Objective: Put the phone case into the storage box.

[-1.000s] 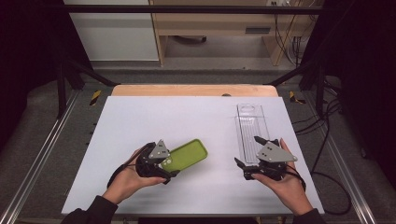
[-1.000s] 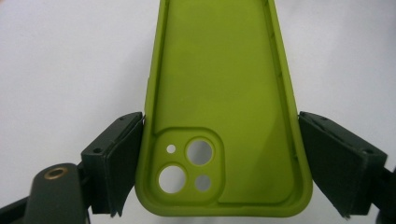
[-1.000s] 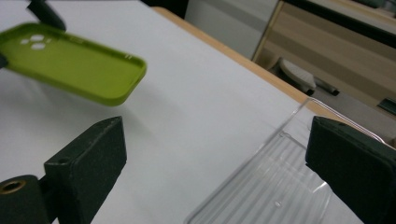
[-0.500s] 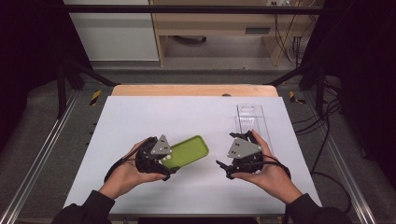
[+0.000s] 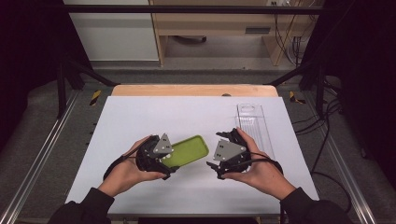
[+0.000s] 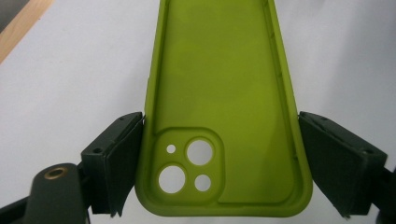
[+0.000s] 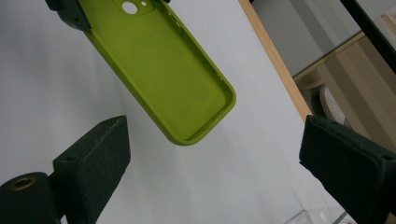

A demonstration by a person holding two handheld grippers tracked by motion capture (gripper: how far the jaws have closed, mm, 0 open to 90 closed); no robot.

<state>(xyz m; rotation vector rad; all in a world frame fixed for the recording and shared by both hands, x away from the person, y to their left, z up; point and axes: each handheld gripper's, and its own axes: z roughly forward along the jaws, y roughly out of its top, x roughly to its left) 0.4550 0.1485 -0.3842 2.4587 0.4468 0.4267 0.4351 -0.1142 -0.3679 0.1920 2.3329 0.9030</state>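
Near the lower middle of the high view, the left gripper (image 5: 173, 157) clamps the green phone case (image 5: 187, 150) by its two long edges at the camera-hole end, probably so that the free end stays open to the other hand. Its hollow side faces up. Its long axis runs from lower left to upper right, with the plain end toward the right gripper (image 5: 223, 149), whose jaws stand wide with nothing between them. A clear plastic box (image 5: 254, 126) lies at the right on the white table (image 5: 140, 116).
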